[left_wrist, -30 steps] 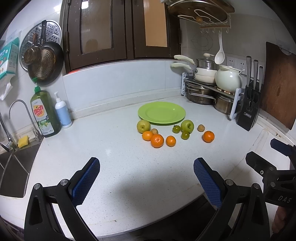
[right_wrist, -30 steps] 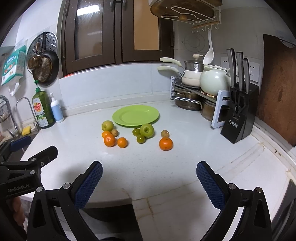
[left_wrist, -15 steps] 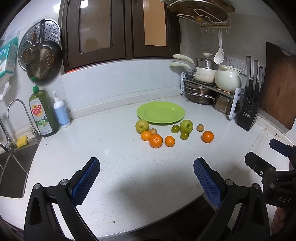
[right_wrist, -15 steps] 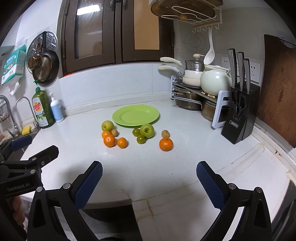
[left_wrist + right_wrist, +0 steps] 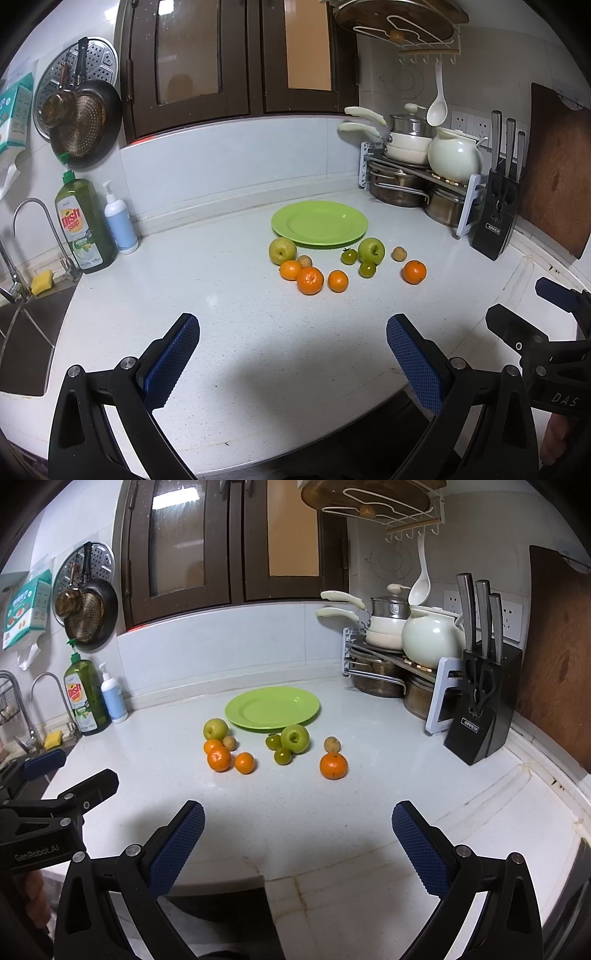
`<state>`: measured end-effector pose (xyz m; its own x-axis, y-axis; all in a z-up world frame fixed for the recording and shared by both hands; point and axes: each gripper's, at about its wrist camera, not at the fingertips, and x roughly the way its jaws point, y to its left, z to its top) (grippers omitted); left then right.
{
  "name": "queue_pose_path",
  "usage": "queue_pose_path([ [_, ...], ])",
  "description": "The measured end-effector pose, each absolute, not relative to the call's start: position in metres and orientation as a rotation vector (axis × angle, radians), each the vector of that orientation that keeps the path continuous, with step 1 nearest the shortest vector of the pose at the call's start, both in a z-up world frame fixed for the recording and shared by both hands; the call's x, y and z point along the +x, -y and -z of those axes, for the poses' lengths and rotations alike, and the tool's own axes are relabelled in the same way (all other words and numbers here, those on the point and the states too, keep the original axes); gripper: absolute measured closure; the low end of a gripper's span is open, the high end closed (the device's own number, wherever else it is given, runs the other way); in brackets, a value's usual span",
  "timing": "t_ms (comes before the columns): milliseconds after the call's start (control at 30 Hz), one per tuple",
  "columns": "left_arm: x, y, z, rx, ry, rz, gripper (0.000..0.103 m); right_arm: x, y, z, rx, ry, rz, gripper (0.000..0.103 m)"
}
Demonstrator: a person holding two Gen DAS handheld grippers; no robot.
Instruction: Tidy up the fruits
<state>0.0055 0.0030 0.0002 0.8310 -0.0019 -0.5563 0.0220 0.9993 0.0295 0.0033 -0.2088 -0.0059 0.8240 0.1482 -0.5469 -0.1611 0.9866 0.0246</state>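
An empty green plate (image 5: 319, 223) (image 5: 272, 708) lies on the white counter. In front of it lie loose fruits: a yellow-green apple (image 5: 282, 250) (image 5: 215, 729), a green apple (image 5: 371, 250) (image 5: 294, 738), several oranges, including a lone one (image 5: 414, 271) (image 5: 333, 765) at the right, two small green tomatoes (image 5: 367, 268) (image 5: 282, 756) and two small brown fruits (image 5: 399, 253) (image 5: 332, 744). My left gripper (image 5: 291, 350) and right gripper (image 5: 297, 830) are open and empty, well short of the fruit, over the counter's near edge.
A pot rack (image 5: 417, 177) with pots and a knife block (image 5: 496, 218) stand at the back right. Dish soap (image 5: 83, 225) and a pump bottle (image 5: 118, 221) stand by the sink (image 5: 22, 332) at the left. A wooden board (image 5: 557, 166) leans on the right wall.
Both views have shifted only slightly; the left view drifted a little to the right. The fruit and plate have not moved. Both grippers stay open.
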Motion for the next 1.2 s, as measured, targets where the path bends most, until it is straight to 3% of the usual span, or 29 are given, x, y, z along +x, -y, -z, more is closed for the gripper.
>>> queue_pose_path([
  [1200,0.049,-0.013,0.008,0.042,-0.638,0.070,0.000,0.036,0.196,0.015,-0.018,-0.631,-0.141,0.001],
])
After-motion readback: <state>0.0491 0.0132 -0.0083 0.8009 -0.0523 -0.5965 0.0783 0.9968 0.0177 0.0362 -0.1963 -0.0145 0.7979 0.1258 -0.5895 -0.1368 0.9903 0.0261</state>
